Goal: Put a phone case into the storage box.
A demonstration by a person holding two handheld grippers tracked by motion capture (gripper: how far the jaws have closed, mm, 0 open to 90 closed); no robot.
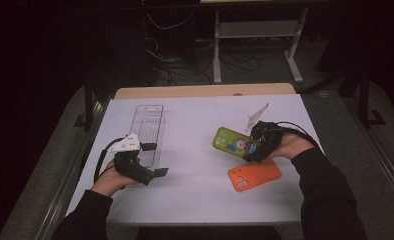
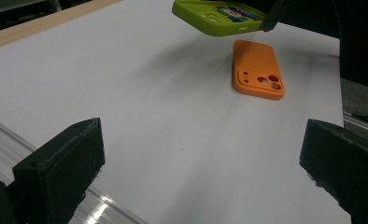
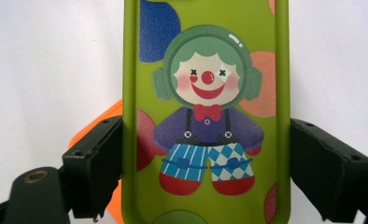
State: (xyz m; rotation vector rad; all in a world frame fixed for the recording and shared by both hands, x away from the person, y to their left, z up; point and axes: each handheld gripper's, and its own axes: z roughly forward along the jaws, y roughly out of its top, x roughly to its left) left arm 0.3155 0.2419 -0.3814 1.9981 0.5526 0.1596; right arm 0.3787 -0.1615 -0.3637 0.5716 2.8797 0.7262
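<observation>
No readable writing; right claw (image 3: 205,186) grips clown-printed green case (image 3: 205,93).

Matt green case (image 3: 205,116), clear glossy tray (image 1: 147,127)

Rack (image 1: 148,131) on table (image 1: 195,195) left of centre. Clown case (image 1: 233,142) right of centre, raised, above and left of plain case (image 1: 254,175).

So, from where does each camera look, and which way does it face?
High view: above the person's side, looking forward and down at the table; both forearms, left gripper, right gripper.
Left gripper view: between its open jaws, across to the orange case.
Right gripper view: along its jaws, clamping the green clown case.
Shared: both cases appear in all three.
</observation>
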